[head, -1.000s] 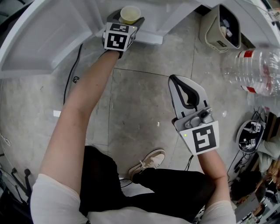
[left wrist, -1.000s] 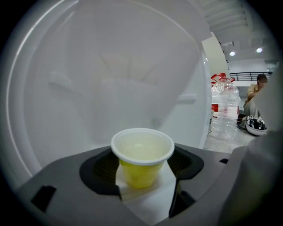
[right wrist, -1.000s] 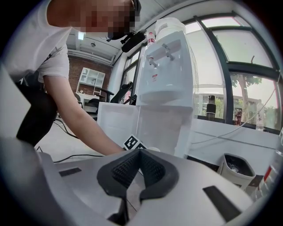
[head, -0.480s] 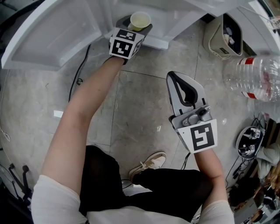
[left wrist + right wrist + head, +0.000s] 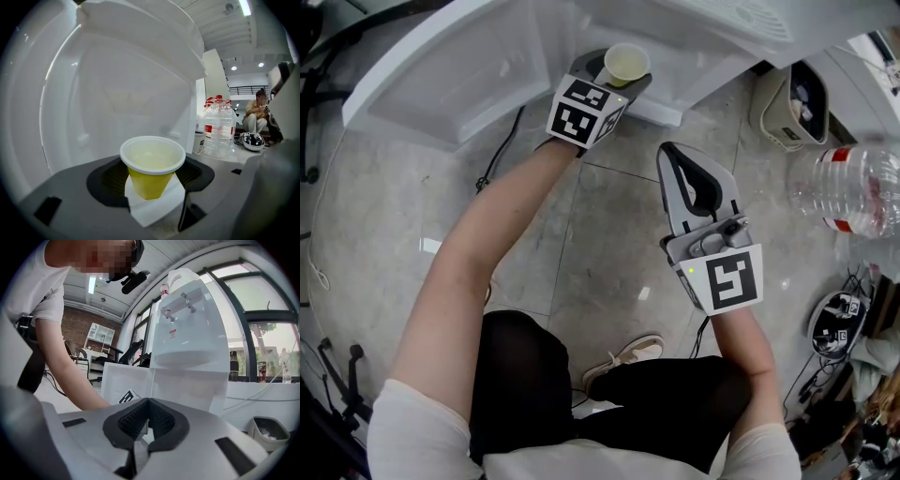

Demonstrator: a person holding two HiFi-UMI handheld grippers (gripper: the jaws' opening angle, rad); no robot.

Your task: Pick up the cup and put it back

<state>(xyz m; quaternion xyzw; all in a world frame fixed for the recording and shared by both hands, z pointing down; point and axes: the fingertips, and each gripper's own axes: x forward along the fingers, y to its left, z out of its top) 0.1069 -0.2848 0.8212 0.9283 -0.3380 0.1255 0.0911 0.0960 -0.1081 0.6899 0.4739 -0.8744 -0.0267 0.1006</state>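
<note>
Cup, yellow with a white rim, stands upright between the pads of the left tongs, which have just been closing and now clamp its sides. It is held off the floor, right in front of the white water dispenser. The right tongs hang over the floor tiles, pads together with nothing between them.

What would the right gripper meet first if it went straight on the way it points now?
The right gripper would probably hit the white water dispenser; depth is unclear.
</note>
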